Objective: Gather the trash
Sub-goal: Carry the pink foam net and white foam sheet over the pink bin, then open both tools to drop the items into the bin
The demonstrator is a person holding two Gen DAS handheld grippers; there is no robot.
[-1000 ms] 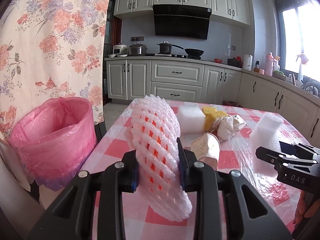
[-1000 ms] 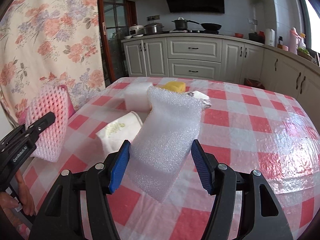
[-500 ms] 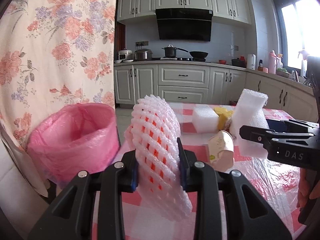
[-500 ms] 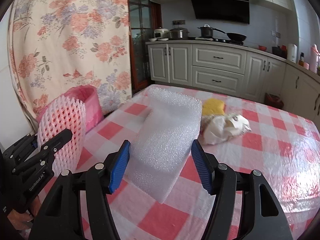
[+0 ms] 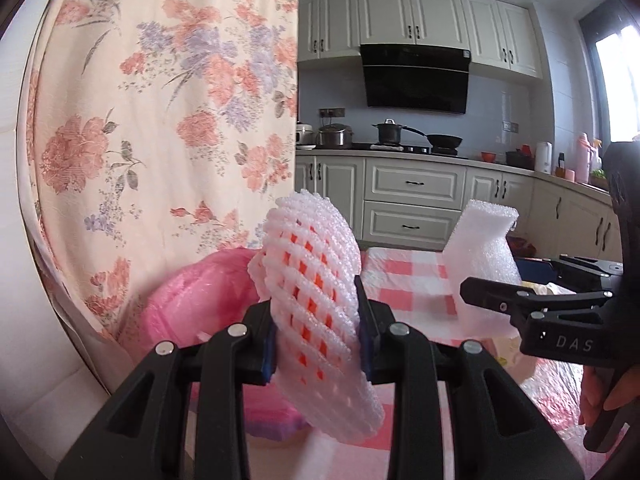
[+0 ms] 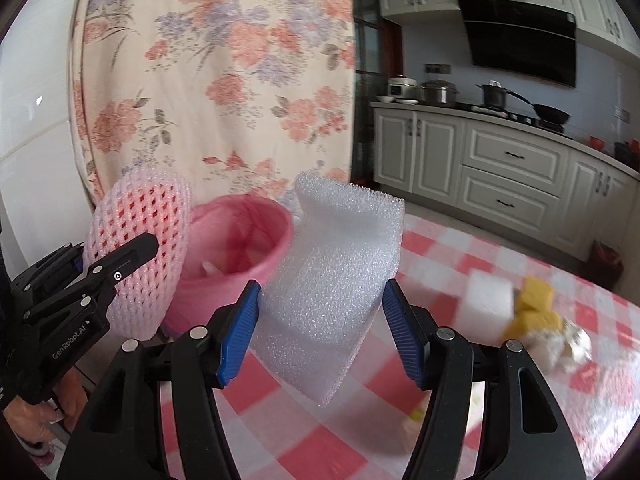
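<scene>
My left gripper point(image 5: 316, 332) is shut on a pink-white foam fruit net point(image 5: 316, 280) and holds it up beside the pink-lined trash bin point(image 5: 200, 304). My right gripper point(image 6: 320, 328) is shut on a white foam sheet point(image 6: 340, 264) held above the table's left edge, just right of the bin point(image 6: 244, 240). The net point(image 6: 140, 248) and left gripper point(image 6: 116, 268) show at left in the right wrist view. The foam sheet point(image 5: 484, 264) and right gripper point(image 5: 520, 304) show at right in the left wrist view.
A red-and-white checked table point(image 6: 440, 248) carries a white foam block point(image 6: 488, 296), yellow sponge pieces point(image 6: 532, 304) and crumpled paper point(image 6: 572, 344). A floral curtain point(image 6: 220, 80) hangs behind the bin. Kitchen cabinets point(image 5: 416, 192) stand at the back.
Both grippers have swung left with their loads, away from the table's middle and toward the pink bin. The bin now lies close in front of both.
</scene>
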